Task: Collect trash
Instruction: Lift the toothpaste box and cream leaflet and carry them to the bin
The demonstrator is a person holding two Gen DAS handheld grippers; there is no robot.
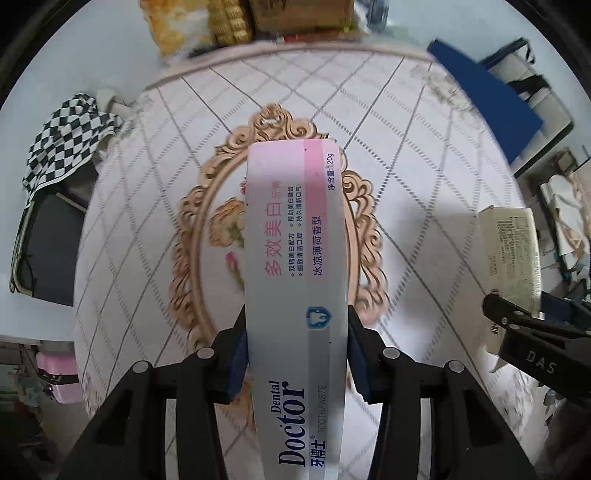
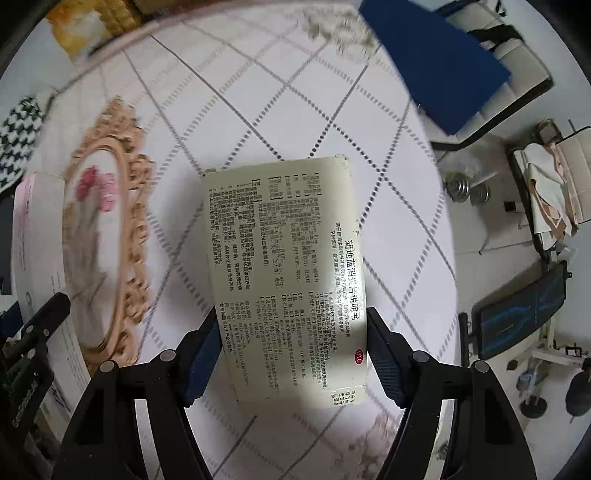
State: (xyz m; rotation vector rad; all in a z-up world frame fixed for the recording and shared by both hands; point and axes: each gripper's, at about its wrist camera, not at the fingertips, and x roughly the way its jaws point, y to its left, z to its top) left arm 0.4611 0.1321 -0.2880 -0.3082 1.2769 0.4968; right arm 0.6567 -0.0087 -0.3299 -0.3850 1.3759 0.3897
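My left gripper is shut on a long white and pink Dental Doctor toothpaste box, held above the round table. My right gripper is shut on a cream medicine box covered in small printed text, also held above the table. In the left wrist view the medicine box and the right gripper's finger show at the right edge. In the right wrist view the toothpaste box and the left gripper's finger show at the left edge.
The round table has a white quilted cloth with a gold oval flower emblem. A blue board lies at its far right edge. A checkered cloth hangs over a chair at left. Boxes stand beyond the table. Exercise gear stands on the floor at right.
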